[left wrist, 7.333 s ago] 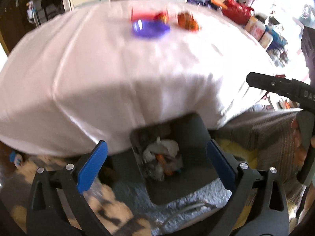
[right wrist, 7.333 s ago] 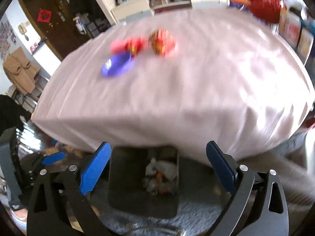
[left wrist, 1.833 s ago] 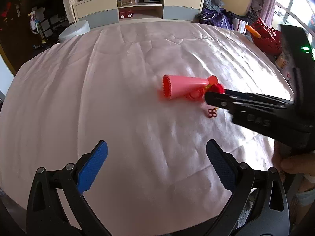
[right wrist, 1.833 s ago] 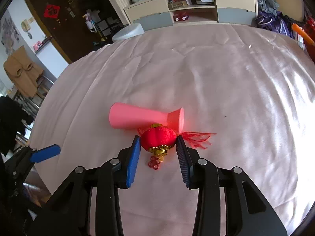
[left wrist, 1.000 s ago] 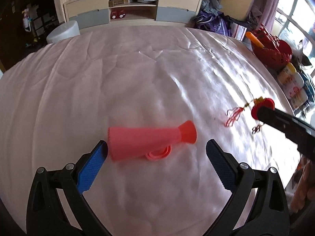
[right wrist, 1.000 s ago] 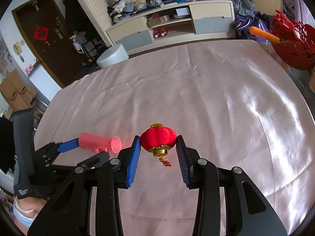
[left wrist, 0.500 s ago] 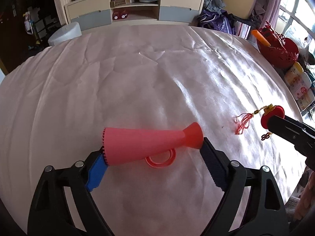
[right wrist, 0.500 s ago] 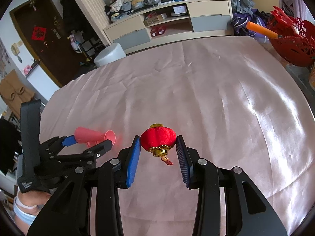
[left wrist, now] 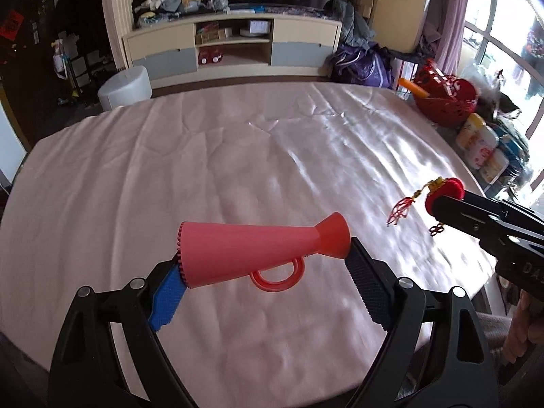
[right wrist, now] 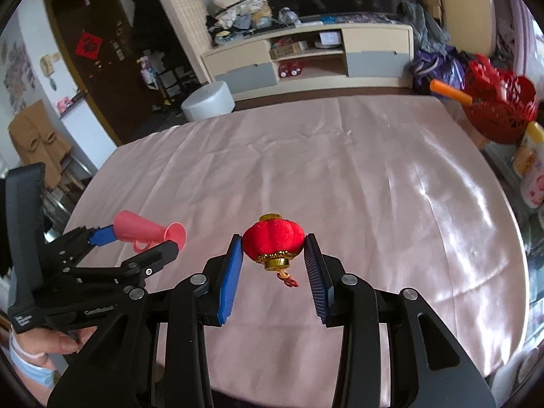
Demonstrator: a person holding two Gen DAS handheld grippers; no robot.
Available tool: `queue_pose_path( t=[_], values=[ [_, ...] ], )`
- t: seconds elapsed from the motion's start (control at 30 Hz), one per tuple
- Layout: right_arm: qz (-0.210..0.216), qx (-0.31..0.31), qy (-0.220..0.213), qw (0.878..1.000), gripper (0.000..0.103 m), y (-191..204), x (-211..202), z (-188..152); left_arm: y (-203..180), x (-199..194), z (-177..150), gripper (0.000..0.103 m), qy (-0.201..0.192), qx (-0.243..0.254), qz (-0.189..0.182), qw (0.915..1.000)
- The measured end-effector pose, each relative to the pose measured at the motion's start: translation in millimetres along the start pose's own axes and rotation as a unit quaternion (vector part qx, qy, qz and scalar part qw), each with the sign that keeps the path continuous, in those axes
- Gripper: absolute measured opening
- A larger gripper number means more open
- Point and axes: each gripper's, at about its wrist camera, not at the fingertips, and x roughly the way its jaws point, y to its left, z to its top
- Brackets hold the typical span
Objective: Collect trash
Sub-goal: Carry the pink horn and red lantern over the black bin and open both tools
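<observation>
Between the blue pads of the left tool point(left wrist: 263, 272) sits a pink horn point(left wrist: 258, 250), gripped end to end, lying crosswise with its wide mouth at the left pad and its flared tip at the right one. A ring handle hangs under it. Horn and tool are held above the tabletop point(left wrist: 210, 156), which is draped in a pale pink cloth. To the right, the right tool point(right wrist: 273, 260) is closed on a red lantern point(right wrist: 273, 238), pads pressed on both its sides, gold cap below and a small red knot dangling. From the left wrist view its red tassel point(left wrist: 400, 209) trails toward the tabletop. Beyond the far edge stands a TV cabinet point(left wrist: 234, 47); a red basket point(right wrist: 499, 112) sits off the right edge.
</observation>
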Motion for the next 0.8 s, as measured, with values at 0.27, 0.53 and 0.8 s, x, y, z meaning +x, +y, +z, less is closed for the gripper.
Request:
queue_pose_path(
  t=[0.27, 0.53, 0.8],
  values=[
    [-0.001, -0.027, -0.001, 1.0, 0.038, 30, -44, -41, -12, -68, -58, 0.083, -0.021, 0.012, 0.001, 0.9997],
    [0.009, -0.042, 0.03, 0.999, 0.038, 46, -52, -94, -18, -98, -125, 0.083, -0.011, 0.009, -0.011, 0.9998],
    [0.026, -0.014, 0.077, 0.997, 0.038, 46, -36, -152, -20, -79, -189, 0.083, 0.047, -0.007, -0.033, 0.9983]
  ],
)
